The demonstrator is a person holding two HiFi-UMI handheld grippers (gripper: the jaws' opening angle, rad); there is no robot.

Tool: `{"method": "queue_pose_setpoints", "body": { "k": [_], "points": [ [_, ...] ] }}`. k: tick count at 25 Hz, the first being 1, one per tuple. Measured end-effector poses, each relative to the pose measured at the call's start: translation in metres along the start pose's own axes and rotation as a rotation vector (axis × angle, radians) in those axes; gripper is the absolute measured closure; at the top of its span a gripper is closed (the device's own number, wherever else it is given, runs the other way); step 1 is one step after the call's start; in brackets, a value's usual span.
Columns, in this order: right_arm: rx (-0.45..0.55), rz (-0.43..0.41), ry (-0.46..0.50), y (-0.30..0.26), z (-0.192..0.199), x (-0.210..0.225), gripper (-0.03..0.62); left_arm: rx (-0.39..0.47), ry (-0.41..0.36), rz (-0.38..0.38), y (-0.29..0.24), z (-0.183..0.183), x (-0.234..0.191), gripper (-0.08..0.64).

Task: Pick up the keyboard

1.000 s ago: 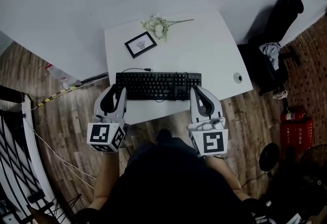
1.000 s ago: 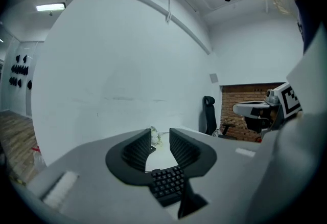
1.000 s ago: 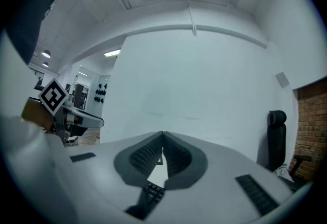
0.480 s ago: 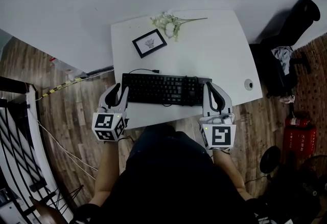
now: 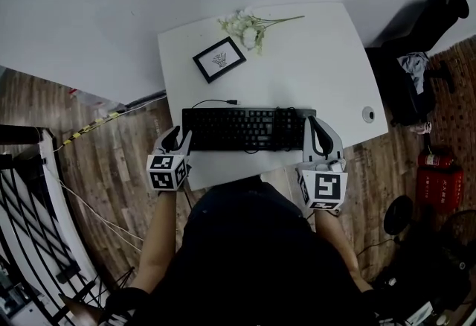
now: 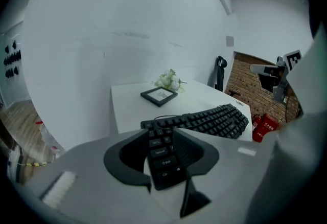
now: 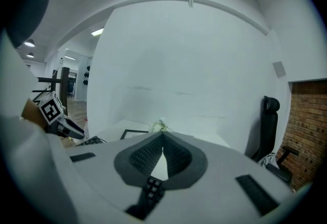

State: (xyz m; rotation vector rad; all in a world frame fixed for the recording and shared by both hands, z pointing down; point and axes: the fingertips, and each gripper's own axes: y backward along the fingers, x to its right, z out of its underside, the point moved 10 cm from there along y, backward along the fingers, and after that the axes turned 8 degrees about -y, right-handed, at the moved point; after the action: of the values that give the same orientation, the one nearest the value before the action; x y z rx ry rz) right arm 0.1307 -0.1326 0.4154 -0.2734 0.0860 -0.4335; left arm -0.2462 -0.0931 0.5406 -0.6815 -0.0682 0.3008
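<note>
**A:** We're at the table (image 5: 312,71) now. The keyboard (image 5: 245,129) lies flat along its near edge, with one pair of tongs at each end.

**B:** The left tongs (image 5: 178,137) have just been opening. We see the keyboard's left corner sitting between the jaws, but the pads aren't pressing on it yet, so nothing is held.

**A:** And the right tongs (image 5: 316,127) are closed tip to tip, gripping nothing. A few keys show just under them in the right gripper view.

**B:** That's our worry. If we close the left and lift while the right is still closed, we'd reckon the keyboard hangs from one corner, tips, and drags its far end over the table.

**A:** Or it slips out altogether. It's a long, flat thing, and a bite on one corner looks thin to us.

**B:** It's close to the near edge too. A push from the closed right tongs could nudge it off towards us.

**A:** Mind the cable (image 5: 212,102) as well. It loops out behind the keyboard, and we can't see where it ends. If it's caught, a quick lift could jerk the keyboard loose.

**B:** The picture frame (image 5: 219,59) and the flowers (image 5: 245,25) sit well back, so we'd only trouble them if that cable swept across.
</note>
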Motion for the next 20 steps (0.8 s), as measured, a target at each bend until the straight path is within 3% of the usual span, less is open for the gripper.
{"method": "queue_pose_setpoints", "body": {
  "k": [7, 13, 20],
  "points": [
    [-0.053, 0.034, -0.024, -0.004, 0.013, -0.001, 0.581, -0.086, 0.045, 0.085, -0.019, 0.016, -0.016, 0.373],
    [-0.071, 0.054, -0.021, -0.002, 0.014, -0.003, 0.581, -0.119, 0.146, 0.211, -0.028, 0.019, -0.027, 0.351],
    [-0.08, 0.08, -0.025, 0.001, 0.016, 0.0, 0.581, -0.213, 0.198, 0.254, -0.039, 0.021, -0.035, 0.342]
  ]
}}
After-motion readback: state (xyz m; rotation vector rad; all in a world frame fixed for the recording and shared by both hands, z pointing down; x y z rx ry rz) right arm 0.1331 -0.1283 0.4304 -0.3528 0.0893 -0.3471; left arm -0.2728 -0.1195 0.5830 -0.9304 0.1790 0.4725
